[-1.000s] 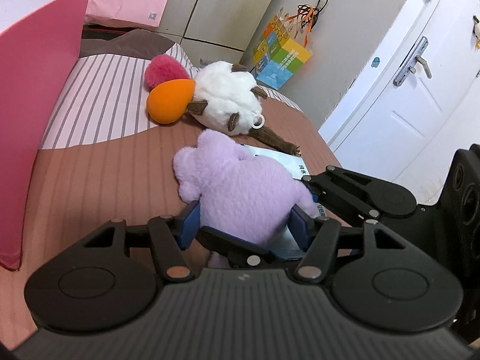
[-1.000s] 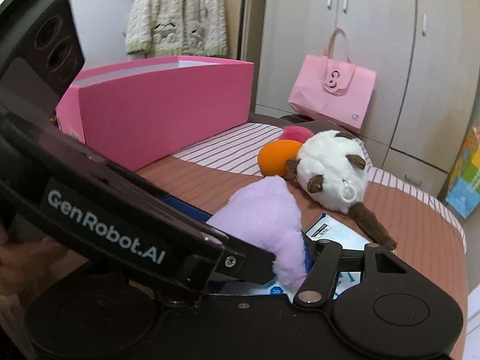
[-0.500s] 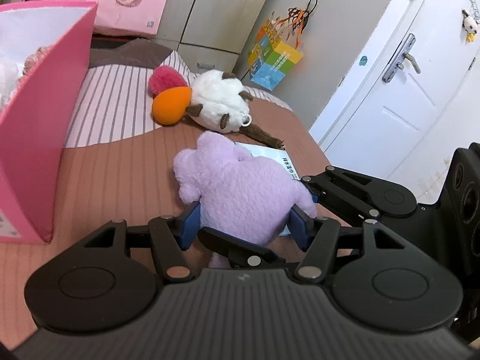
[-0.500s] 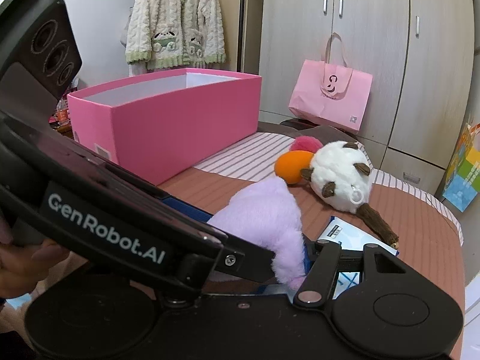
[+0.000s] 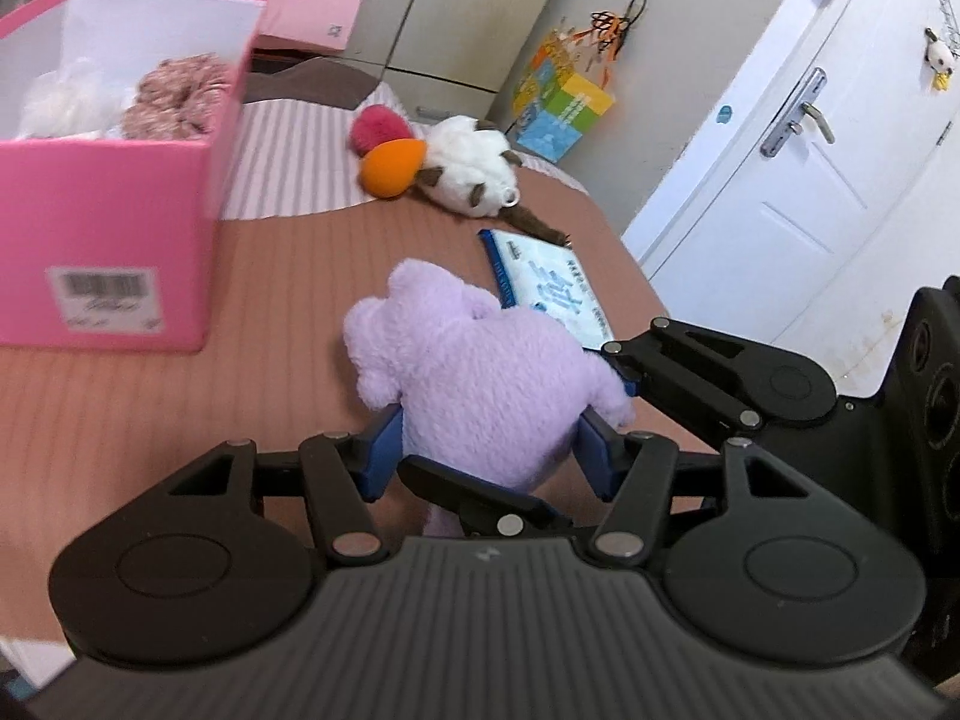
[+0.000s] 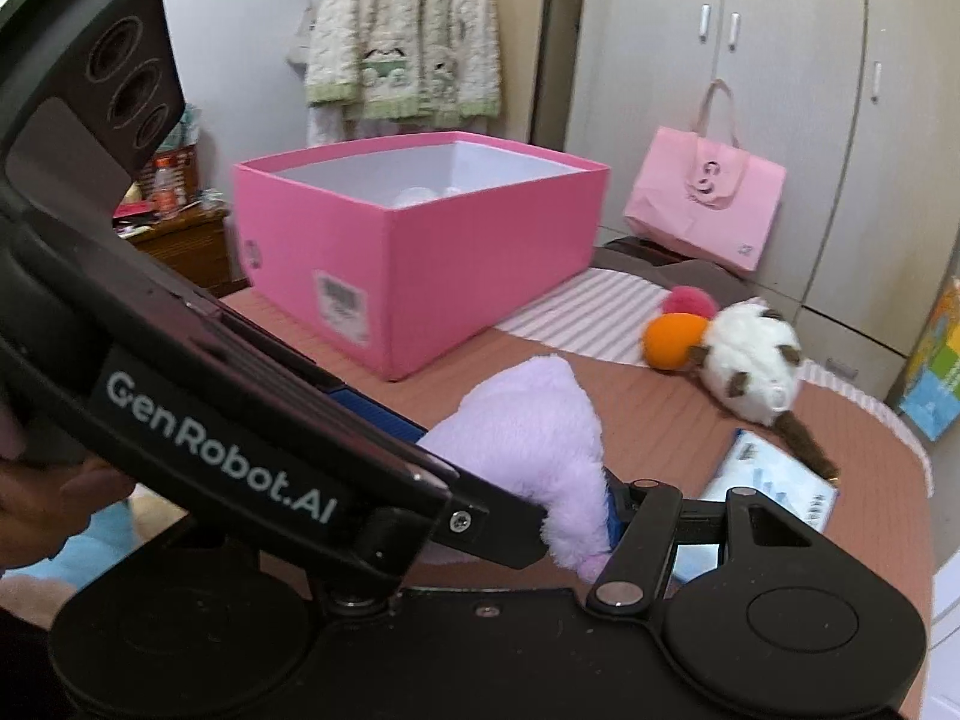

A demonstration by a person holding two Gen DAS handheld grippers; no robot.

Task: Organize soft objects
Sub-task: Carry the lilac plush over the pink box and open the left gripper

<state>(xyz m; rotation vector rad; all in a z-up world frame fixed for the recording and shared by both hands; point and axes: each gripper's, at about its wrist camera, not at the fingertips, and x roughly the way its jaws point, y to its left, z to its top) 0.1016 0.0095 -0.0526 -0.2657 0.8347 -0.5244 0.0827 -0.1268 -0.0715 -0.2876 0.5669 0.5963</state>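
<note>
Both grippers clamp a purple plush toy (image 5: 480, 378) above a bed (image 5: 180, 420). The left gripper (image 5: 486, 444) has its blue-padded jaws closed on the toy's sides; the right gripper (image 6: 576, 504) pinches the same toy from the side, its jaws pressed into the fur. A pink box (image 6: 456, 264) holding soft items stands on the bed to the left. A white plush animal (image 5: 468, 174) and a blue booklet (image 5: 552, 285) lie beyond the toy.
</note>
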